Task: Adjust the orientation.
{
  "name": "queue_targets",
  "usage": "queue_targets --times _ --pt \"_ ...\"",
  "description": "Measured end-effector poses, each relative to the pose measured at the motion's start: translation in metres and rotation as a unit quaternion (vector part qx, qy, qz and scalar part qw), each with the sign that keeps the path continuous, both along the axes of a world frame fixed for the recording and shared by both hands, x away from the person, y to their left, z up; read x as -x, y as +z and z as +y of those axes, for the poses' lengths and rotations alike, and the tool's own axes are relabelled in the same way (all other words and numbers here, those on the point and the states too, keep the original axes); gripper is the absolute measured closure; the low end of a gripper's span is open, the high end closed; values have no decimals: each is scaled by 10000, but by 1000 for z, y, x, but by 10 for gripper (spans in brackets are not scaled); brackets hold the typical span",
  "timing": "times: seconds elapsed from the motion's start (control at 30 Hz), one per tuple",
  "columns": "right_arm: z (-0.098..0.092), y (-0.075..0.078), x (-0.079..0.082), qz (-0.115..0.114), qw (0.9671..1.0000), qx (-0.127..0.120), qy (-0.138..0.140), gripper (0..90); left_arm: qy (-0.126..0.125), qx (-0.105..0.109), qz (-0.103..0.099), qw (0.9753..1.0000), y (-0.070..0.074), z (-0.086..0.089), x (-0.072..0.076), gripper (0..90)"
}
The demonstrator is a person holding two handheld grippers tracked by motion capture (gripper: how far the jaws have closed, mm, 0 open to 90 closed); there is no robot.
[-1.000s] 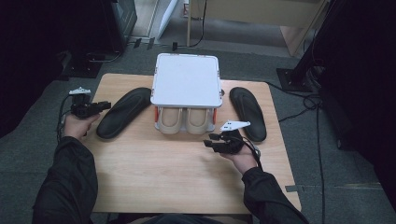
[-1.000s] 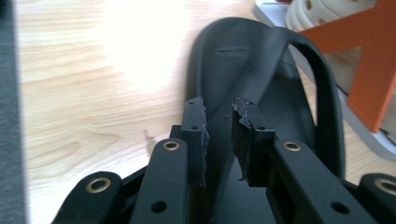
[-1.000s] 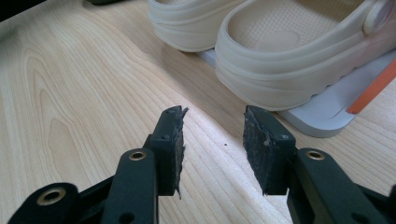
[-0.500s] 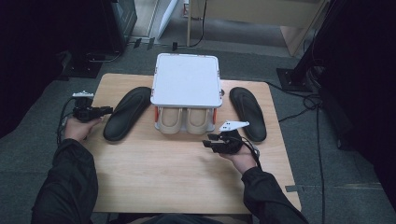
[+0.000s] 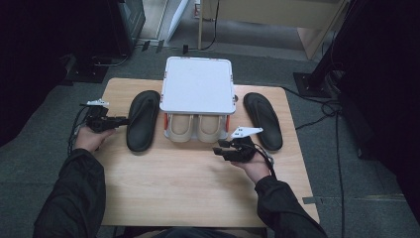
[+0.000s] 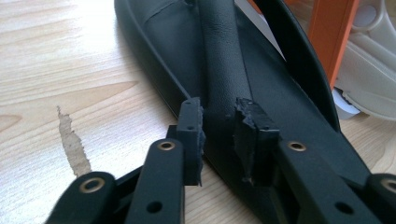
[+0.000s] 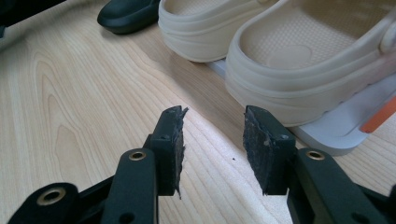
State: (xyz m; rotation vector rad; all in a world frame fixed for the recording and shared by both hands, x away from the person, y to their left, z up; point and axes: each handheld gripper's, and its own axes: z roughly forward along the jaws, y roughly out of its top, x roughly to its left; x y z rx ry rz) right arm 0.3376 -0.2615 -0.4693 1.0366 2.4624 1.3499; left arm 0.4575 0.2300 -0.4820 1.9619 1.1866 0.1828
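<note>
1. Grey carpet surrounds a pale wooden surface (image 5: 188, 198), with dark cabinets and cables at the far side.
2. At the far middle stands a white two-tier rack (image 5: 198, 84) with orange posts; a pair of cream clogs (image 5: 195, 128) sits on its lower tier.
3. Left of the rack lies the left black slipper (image 5: 142, 119); the right black slipper (image 5: 262, 119) lies right of the rack.
4. The left gripper (image 6: 219, 128) has its jaws narrowly parted around the left slipper's strap (image 6: 219, 60), apparently pinching it.
5. The right gripper (image 7: 212, 140) hovers near the clogs, jaws wide and empty.
6. Judgement: to move the slipper well, clamp the strap squarely, lift gently so the sole clears the surface, and keep it off the rack's post.
</note>
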Motion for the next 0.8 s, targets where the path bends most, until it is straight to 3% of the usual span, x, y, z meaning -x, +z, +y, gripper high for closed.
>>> queue_targets --times 0.07,0.27,0.37,0.53,0.67,0.77,0.8 --pt "0 0 0 6 10000 15 -6 585 55 36 66 10000 3 -2 -3 584" --pt "-2 -1 0 28 10000 22 -63 585 -136 13 -70 9999 6 -18 -10 506" --pt "-3 -1 1 32 10000 45 -78 585 -208 -68 -56 9997 5 -23 -17 503" --pt "-10 0 5 0 9998 18 -205 585 -284 -10 24 9996 0 -27 -27 511" --pt "-16 -1 10 -11 9996 9 -270 585 -178 96 -171 9997 -5 -28 -32 542" --pt "-18 -1 13 -49 9995 0 -307 585 -182 151 -190 9995 -8 -30 -33 565" --pt "-19 0 14 -34 9995 6 -326 585 -281 40 -29 9996 -8 -31 -36 566"
